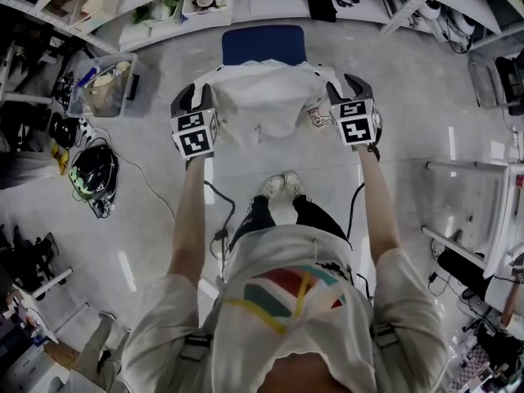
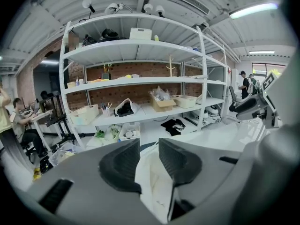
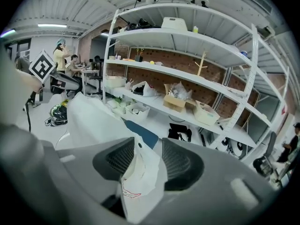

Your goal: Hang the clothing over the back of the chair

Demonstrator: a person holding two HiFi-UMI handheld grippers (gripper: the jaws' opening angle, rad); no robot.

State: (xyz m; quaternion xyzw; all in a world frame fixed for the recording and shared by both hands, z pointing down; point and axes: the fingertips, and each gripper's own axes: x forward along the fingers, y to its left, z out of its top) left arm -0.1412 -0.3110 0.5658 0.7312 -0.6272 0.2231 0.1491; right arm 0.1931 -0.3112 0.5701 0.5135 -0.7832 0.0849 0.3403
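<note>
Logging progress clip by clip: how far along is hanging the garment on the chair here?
Done: the white garment is spread wide at the blue chair, apparently draped on its back. In hand: cloth sits between the parted jaws of the left gripper and the right gripper, seemingly unpinched. Left: draw both grippers clear and check that it hangs.

The person wore a pale short-sleeved shirt (image 1: 286, 334) printed with red, teal and yellow stripes, grey buckled straps (image 1: 193, 346) at the shoulders, dark trousers (image 1: 318, 216) and white shoes (image 1: 282, 187). The grey left gripper (image 2: 149, 156) and right gripper (image 3: 147, 156) had black ribbed pads (image 2: 119, 165), black-and-white marker cubes (image 1: 195, 134) and black cables (image 1: 354, 207).
</note>
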